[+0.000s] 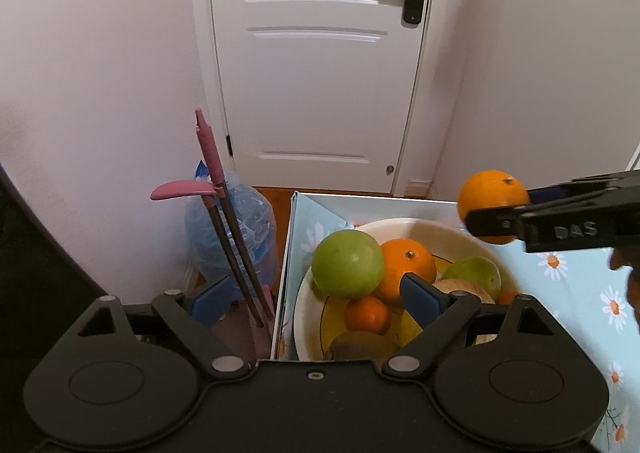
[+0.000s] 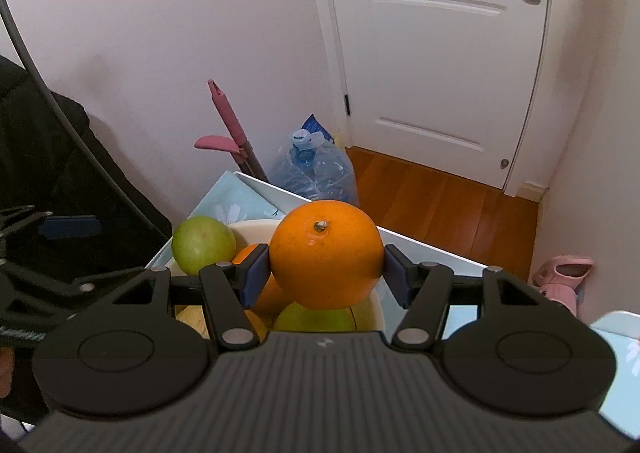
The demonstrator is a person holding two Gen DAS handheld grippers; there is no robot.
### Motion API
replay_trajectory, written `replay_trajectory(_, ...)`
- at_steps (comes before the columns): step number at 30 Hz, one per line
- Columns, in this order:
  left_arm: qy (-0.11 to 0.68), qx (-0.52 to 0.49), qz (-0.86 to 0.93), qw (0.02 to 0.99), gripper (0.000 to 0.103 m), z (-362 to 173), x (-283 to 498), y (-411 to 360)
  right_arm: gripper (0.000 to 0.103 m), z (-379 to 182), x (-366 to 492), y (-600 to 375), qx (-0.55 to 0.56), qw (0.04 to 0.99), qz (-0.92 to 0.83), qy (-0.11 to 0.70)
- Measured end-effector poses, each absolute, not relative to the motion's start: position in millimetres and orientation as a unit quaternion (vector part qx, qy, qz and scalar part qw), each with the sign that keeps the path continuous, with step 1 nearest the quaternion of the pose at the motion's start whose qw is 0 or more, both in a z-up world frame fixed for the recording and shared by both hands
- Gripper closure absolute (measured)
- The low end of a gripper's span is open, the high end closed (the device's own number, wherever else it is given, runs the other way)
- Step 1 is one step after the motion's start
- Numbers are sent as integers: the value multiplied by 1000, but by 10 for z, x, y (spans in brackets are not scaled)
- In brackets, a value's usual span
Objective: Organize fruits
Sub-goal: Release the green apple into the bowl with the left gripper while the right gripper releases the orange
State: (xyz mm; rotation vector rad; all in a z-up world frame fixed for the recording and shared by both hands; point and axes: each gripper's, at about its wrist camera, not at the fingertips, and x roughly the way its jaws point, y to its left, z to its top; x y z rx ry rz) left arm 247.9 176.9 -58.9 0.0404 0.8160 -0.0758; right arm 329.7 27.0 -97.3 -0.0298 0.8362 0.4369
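the right gripper (image 2: 325, 273) has its two blue pads pressed on the flanks of a large orange (image 2: 326, 255), stem up, so the fruit is carried by its widest part and cannot roll out; in the right wrist view it hangs just above the bowl (image 2: 376, 309), which suggests it is either being lifted from the heap or brought to it, and i cannot tell which. the left gripper (image 1: 316, 299) stands with its jaws wide and nothing between them, one pad over the bowl at about 3 o'clock of its centre and the other off the table edge at 9 o'clock, likely clear to reach for another fruit. below it the cream bowl holds a heaped pile: a big green apple (image 1: 347, 264) at 11 o'clock, an orange in the bowl (image 1: 410, 265) beside it touching, a small tangerine (image 1: 367, 315) lower down, a second green fruit at 2 o'clock, a kiwi near the rim. the bowl sits on a daisy-print cloth (image 1: 568, 293) at the table's corner. farther off, at 10 o'clock, pink-handled tools lean by a blue water jug (image 1: 256, 229), then the white door (image 1: 320, 93).
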Motion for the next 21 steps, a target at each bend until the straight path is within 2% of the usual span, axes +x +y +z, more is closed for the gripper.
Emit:
replay_trajectory(16, 388, 40, -39, 920, 10, -638, 2406, 1757, 26, -1240, 3513, 359, -1, 885, 220, 410)
replay_trajectory(17, 387, 41, -40, 920, 10, -640, 2402, 1754, 21, -1235, 3501, 345, 4, 887, 225, 403)
replay_trajectory(18, 387, 42, -40, 920, 10, -641, 2394, 1755, 9, -1217, 3488, 329, 11, 889, 229, 396)
replay_trajectory(19, 388, 41, -41, 920, 10, -643, 2392, 1756, 1, -1200, 3472, 317, 15, 894, 223, 387)
replay_trajectory(21, 388, 41, -42, 920, 10, -647, 2385, 1758, 0, -1185, 3452, 295, 21, 901, 216, 377)
